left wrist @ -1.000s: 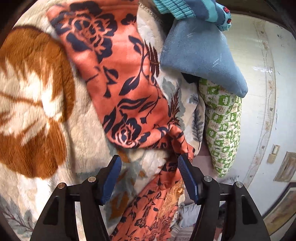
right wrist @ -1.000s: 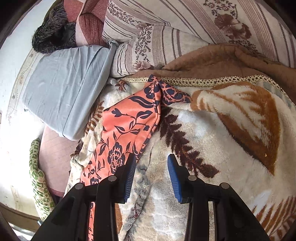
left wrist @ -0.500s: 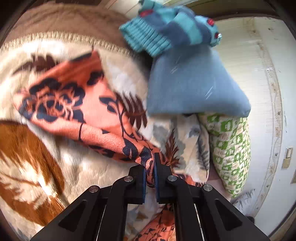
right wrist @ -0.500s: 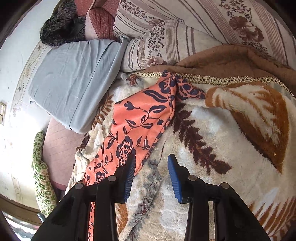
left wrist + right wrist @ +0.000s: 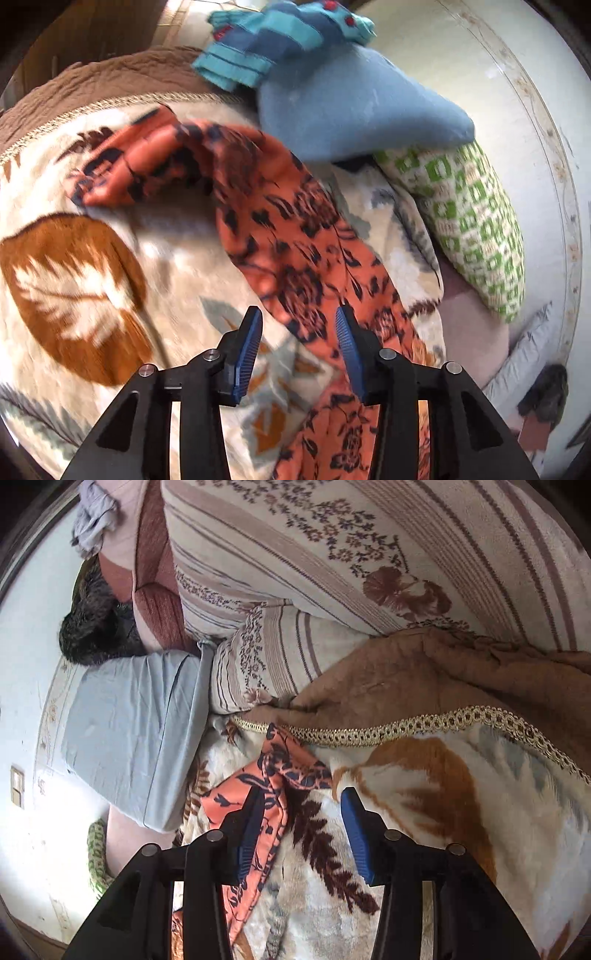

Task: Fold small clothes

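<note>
Left gripper, clamped on the orange garment half a second ago, now stands open, cloth released; right gripper remains open, holding nothing.

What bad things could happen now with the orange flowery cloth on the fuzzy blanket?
1. Both tools are open, so nothing holds the orange floral cloth. It lies bunched at its far end, so a fold may come out crooked.
2. The left tool hovers over cloth and fuzzy blanket together; closing might pinch the blanket too.
3. The right tool sits beside the cloth's knotted end, with only one finger over it, so a grab could miss.
</note>
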{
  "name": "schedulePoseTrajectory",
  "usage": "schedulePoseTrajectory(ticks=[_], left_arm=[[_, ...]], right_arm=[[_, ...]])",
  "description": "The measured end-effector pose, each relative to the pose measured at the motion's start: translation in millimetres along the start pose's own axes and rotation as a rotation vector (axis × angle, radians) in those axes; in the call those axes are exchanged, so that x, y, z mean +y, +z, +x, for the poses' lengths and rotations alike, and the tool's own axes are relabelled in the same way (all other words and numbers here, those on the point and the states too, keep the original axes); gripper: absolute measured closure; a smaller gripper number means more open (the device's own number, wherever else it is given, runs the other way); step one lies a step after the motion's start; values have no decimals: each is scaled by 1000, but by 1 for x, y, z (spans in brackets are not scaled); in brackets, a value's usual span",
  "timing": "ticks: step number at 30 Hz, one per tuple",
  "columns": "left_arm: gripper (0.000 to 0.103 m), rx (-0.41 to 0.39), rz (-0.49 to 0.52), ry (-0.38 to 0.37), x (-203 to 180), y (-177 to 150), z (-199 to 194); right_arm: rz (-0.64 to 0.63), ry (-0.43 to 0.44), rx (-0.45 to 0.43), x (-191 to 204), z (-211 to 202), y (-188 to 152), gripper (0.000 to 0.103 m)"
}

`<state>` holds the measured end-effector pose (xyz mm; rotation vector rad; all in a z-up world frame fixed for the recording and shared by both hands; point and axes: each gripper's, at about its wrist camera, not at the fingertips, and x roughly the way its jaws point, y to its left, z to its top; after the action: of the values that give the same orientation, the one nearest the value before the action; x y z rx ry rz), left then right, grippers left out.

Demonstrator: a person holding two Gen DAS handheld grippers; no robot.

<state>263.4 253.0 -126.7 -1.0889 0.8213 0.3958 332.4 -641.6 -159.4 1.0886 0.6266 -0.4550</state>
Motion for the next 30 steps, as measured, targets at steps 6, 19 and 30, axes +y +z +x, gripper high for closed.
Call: schedulePoseTrajectory(ticks=[6, 19, 30], left_arm=[[60, 201, 380, 5, -110, -99, 69], [60, 292, 719, 154, -167, -208, 142], [60, 294, 529, 48, -121, -159, 84]], right_arm=[[33, 148, 109, 6, 48, 0, 52], [-202, 113, 29, 67, 75, -3, 93], [-772, 414, 285, 268, 50, -209, 93]])
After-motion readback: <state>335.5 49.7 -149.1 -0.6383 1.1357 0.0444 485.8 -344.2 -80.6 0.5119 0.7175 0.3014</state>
